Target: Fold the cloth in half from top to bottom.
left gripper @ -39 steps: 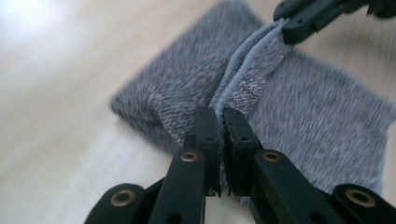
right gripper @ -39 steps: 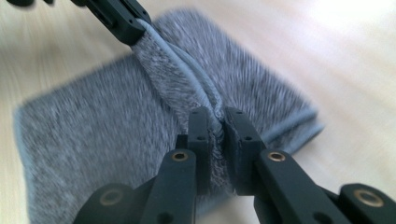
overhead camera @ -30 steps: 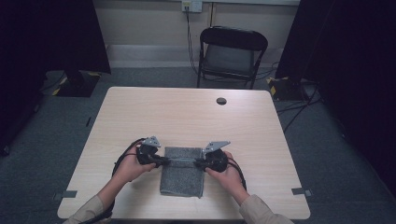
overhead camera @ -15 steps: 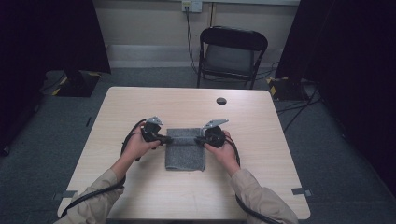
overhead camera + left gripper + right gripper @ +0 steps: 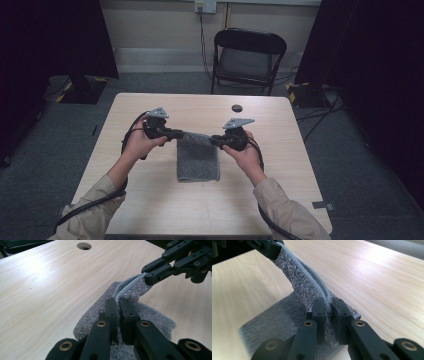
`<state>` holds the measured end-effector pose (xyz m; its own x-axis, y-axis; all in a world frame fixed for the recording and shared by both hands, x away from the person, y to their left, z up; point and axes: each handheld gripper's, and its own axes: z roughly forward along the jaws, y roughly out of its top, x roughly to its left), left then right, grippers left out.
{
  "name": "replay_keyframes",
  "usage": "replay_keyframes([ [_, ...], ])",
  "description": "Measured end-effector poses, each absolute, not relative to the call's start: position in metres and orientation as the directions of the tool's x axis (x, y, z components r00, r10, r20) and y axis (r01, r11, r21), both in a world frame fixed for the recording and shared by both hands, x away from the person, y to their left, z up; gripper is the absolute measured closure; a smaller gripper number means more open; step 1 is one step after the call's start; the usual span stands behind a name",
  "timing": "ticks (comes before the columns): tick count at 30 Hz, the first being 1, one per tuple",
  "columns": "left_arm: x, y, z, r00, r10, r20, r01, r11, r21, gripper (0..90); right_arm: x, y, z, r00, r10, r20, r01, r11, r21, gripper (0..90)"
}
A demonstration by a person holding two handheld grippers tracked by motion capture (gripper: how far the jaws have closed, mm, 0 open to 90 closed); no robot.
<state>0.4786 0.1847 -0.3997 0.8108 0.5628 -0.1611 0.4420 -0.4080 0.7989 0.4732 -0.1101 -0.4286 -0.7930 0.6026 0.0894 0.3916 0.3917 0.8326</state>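
At frame centre, both the left gripper [image 5: 176, 133] and right gripper [image 5: 214, 140] pinch the grey towel [image 5: 198, 161] by its piped hem (thin, rounded), which could slip free if they pull apart.

beige sleeves [image 5: 280, 210], black jaws (brass screws)

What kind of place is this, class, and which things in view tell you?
Probably a recording studio or lab: black curtains flank a bare table, a folding chair stands behind it, and cables trail to a wall outlet.
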Motion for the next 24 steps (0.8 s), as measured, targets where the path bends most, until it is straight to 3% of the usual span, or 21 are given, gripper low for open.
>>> replay_keyframes([
  [10,0.438,0.185,-0.428,0.834,0.520,-0.182,0.455,-0.464,0.760,85.9,0.428,-0.121,-0.449,-0.817,0.570,0.091,0.391,0.431,0.813,80.5],
  [24,0.422,0.182,-0.463,0.835,0.513,-0.200,0.484,-0.511,0.710,83.8,0.414,-0.121,-0.475,-0.826,0.556,0.098,0.409,0.470,0.782,79.8],
])
